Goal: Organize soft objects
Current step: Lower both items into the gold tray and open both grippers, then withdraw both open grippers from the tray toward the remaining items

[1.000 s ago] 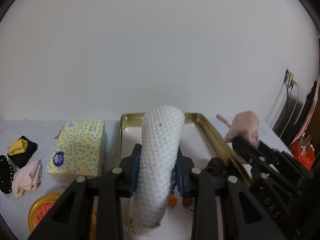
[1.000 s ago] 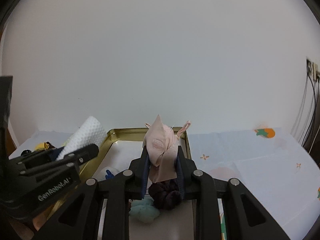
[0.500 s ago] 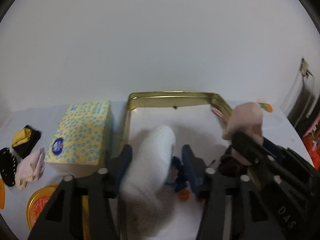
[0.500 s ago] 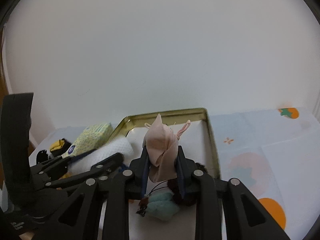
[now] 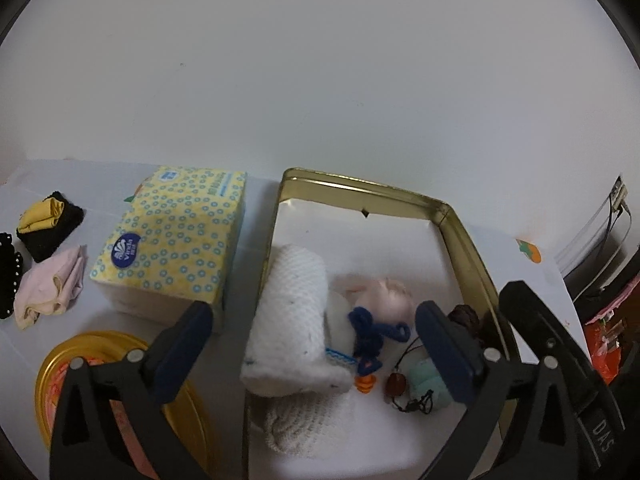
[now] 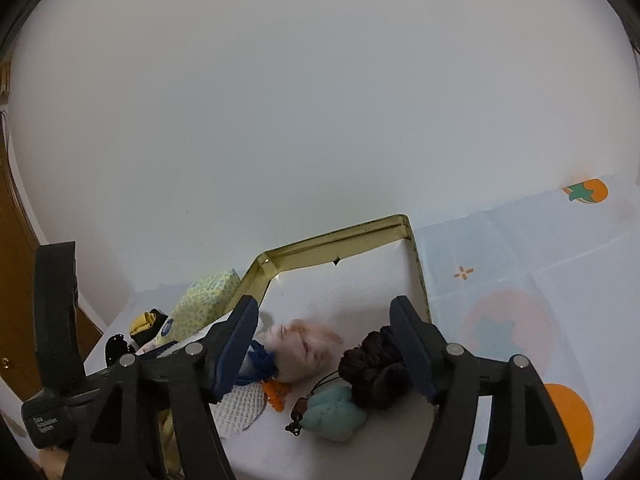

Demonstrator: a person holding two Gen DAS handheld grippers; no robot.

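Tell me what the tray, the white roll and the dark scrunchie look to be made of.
Tray: likely metal, with shiny gold walls that catch glare. White roll: soft knitted or waffle-weave cloth, with a bumpy matte surface. Dark scrunchie: gathered fabric, maybe velvet, with deep matte folds.

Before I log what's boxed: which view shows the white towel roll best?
The left wrist view: the towel roll lies whole inside the tin's left wall. The right wrist view shows only a white mesh scrap of it behind the gripper finger.
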